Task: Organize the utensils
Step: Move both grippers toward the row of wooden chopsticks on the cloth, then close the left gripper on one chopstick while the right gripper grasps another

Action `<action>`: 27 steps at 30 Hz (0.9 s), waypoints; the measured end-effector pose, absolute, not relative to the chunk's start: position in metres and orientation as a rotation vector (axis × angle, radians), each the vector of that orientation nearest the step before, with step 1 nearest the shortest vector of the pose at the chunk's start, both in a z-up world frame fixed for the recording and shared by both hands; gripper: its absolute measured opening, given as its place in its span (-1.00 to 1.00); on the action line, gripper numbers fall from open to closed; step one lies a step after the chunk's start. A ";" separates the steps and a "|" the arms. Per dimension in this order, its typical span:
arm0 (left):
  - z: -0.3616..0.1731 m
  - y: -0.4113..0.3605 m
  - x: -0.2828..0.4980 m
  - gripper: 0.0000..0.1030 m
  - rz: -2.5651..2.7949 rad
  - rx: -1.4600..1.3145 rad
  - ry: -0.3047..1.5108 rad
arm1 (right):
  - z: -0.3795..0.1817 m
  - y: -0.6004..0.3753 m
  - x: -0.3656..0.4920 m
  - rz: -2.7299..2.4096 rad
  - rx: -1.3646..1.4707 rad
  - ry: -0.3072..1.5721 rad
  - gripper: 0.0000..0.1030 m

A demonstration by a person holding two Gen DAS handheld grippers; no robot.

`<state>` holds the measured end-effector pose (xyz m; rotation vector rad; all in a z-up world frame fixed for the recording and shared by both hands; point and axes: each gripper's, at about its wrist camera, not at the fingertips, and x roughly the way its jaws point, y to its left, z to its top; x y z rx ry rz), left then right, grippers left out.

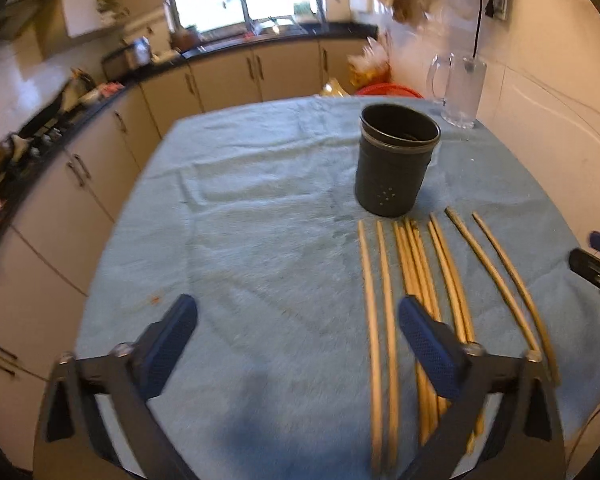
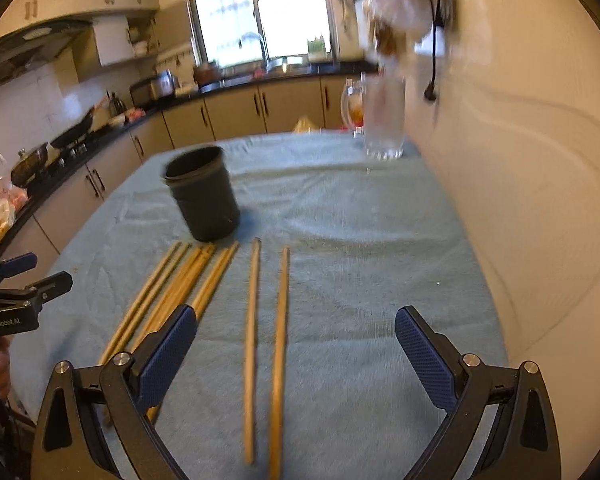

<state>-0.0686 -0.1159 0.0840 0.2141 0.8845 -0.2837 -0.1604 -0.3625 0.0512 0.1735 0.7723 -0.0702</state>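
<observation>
Several wooden chopsticks (image 1: pixel 416 280) lie side by side on the blue cloth, just in front of a dark cylindrical utensil holder (image 1: pixel 394 160). My left gripper (image 1: pixel 298 330) is open and empty above the cloth, its right finger over the chopsticks. In the right wrist view the holder (image 2: pixel 202 196) stands upright behind the chopsticks (image 2: pixel 180 292). Two separate chopsticks (image 2: pixel 266 340) lie between the fingers of my right gripper (image 2: pixel 296 340), which is open and empty. The right gripper shows at the left wrist view's right edge (image 1: pixel 596 270); the left gripper shows at the right wrist view's left edge (image 2: pixel 20 284).
The table is covered by a blue towel (image 1: pixel 260 200). A glass mug (image 1: pixel 460 88) stands at the far right corner near the wall; it shows in the right wrist view too (image 2: pixel 382 120). Kitchen counters and cabinets (image 1: pixel 100 140) run along the left and back.
</observation>
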 end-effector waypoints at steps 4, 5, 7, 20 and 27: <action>0.067 -0.131 -0.031 0.18 -0.344 0.155 0.979 | 0.032 -0.378 -0.119 -0.020 0.219 0.881 0.30; 0.063 -0.136 -0.022 0.18 -0.361 0.136 0.997 | 0.027 -0.380 -0.110 -0.001 0.244 0.903 0.23; 0.053 -0.145 -0.008 0.10 -0.388 0.113 1.024 | 0.019 -0.382 -0.094 0.021 0.266 0.942 0.21; 0.018 -0.169 0.031 -0.77 -0.400 0.168 1.120 | -0.009 -0.367 -0.041 0.030 0.176 1.032 -0.06; 0.018 -0.169 0.037 -0.76 -0.416 0.146 1.134 | -0.010 -0.356 -0.031 -0.014 0.087 1.050 -0.14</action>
